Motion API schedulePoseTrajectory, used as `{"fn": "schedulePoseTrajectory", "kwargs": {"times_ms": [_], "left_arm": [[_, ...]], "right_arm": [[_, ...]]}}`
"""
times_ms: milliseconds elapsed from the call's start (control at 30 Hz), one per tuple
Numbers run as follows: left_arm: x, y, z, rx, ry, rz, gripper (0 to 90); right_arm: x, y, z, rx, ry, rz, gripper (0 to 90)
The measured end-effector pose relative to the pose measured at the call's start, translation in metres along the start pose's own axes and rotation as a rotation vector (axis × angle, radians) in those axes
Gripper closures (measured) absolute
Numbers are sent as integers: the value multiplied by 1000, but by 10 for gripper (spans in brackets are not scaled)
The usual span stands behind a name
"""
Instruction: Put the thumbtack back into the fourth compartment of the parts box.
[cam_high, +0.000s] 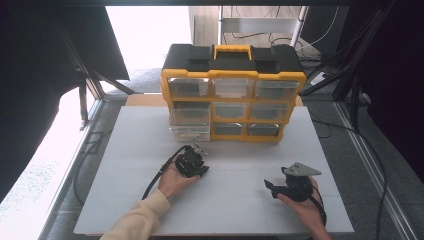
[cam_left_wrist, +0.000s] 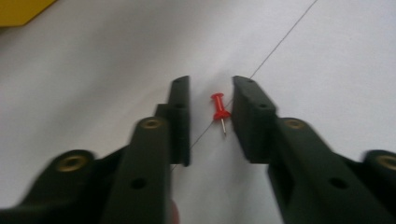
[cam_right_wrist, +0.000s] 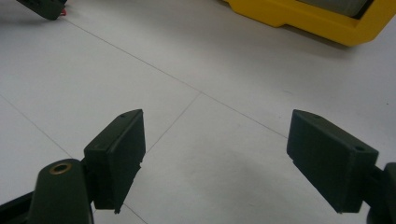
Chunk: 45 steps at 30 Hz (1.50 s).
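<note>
Two grippers work my white table (cam_high: 150, 165) this moment, one in each of my hands. At the left, my left gripper (cam_left_wrist: 211, 112) points down at the tabletop just in front of the yellow-and-black drawer organiser (cam_high: 233, 75), its jaws narrowed around a red push pin (cam_left_wrist: 219, 109) without pressing on it: a slim gap shows on either side of the pin. The pin lies flat on the table between the pads, head away from the camera, metal tip toward it, just beside a thin seam line in the surface. The organiser stands upright at the far middle of the table, its clear drawers facing me. At the right, my right gripper (cam_right_wrist: 215, 158) rests low over bare table, well apart from the pin, jaws spread wide and holding nothing.
</note>
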<state>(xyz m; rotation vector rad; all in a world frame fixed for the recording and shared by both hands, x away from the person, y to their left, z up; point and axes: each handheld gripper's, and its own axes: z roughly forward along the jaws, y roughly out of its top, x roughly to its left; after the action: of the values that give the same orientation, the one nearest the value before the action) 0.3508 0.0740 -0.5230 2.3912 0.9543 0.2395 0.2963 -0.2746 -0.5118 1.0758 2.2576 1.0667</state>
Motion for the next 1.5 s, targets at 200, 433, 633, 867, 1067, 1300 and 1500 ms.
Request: {"fn": "schedulePoseTrajectory", "kwargs": {"times_ms": [200, 433, 633, 867, 1067, 1300, 1500], "left_arm": [[-2, 0, 0, -2, 1, -4, 831], [-1, -6, -19, -73, -72, -30, 833], [-5, -7, -65, -243, -124, -42, 833], [-4, 1, -121, -430, -152, -47, 832], [7, 11, -149, -516, -139, -64, 832], [22, 30, -162, -527, -77, -66, 832], [40, 44, -160, -508, -14, -90, 832]], "right_arm": [[0, 0, -1, -3, -2, 0, 198], [-1, 0, -2, -5, -4, 0, 198], [0, 0, -2, -6, -6, -4, 198], [0, 1, -2, -6, -9, -5, 198], [0, 1, -2, -2, -7, -4, 197], [0, 1, -1, 0, -7, -6, 197], [1, 1, -1, 0, -2, -4, 196]]}}
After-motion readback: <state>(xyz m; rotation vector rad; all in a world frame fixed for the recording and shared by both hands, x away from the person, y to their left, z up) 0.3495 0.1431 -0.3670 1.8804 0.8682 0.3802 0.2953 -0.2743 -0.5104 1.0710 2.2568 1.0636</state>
